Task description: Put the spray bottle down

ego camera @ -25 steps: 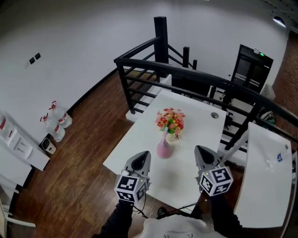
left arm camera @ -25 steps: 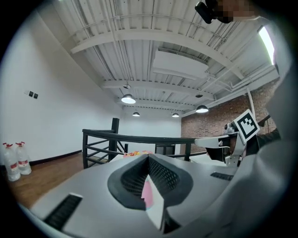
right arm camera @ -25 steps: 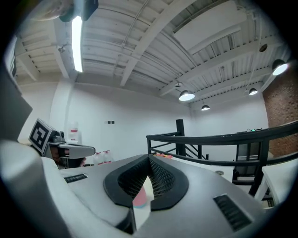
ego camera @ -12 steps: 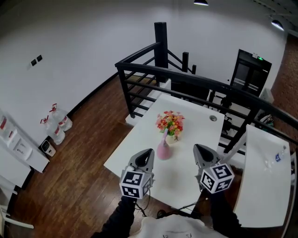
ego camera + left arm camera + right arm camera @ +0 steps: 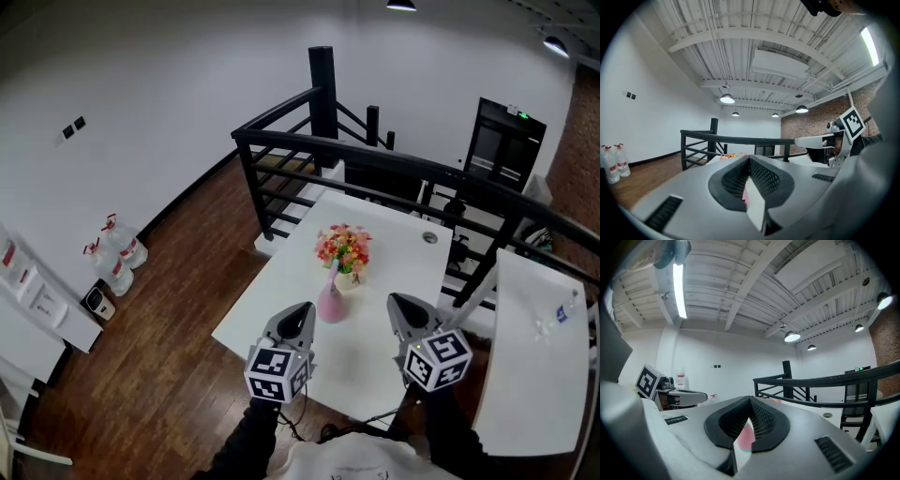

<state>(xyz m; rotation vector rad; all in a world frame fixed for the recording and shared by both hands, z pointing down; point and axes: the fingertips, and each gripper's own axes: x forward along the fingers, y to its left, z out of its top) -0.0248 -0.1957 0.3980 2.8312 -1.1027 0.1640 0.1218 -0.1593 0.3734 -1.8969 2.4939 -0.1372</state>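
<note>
Pink and narrow-necked, the spray bottle (image 5: pixel 330 298) stands upright on the white tabletop (image 5: pixel 394 347). It sits just beside the bunch of flowers (image 5: pixel 343 247), on the flowers' side nearest the person, and nothing grips it. The flowers are red, pink and yellow and sit near the middle of the tabletop.

The left tongs (image 5: pixel 302 314) hang over the tabletop's near edge, nearer the person than the flowers and off to their left. Their jaws are pressed together with nothing between them. In the left gripper view the ribbed pads meet along their whole length, and only a sliver of pink shows past them.

The right tongs (image 5: pixel 401 307) hang at about the same height, nearer the person than the flowers and off to their right. Their jaws are likewise closed and empty. Both tongs are apart from the bottle, which stands between their tips and a little farther out.

A small round grey fitting (image 5: pixel 429 238) lies on the tabletop to the right of the flowers, well apart from them. A black railing (image 5: pixel 375 155) runs behind the flowers. Two clear jugs with red caps (image 5: pixel 114 258) stand on the wooden floor (image 5: pixel 178 300), far to the flowers' left.
</note>
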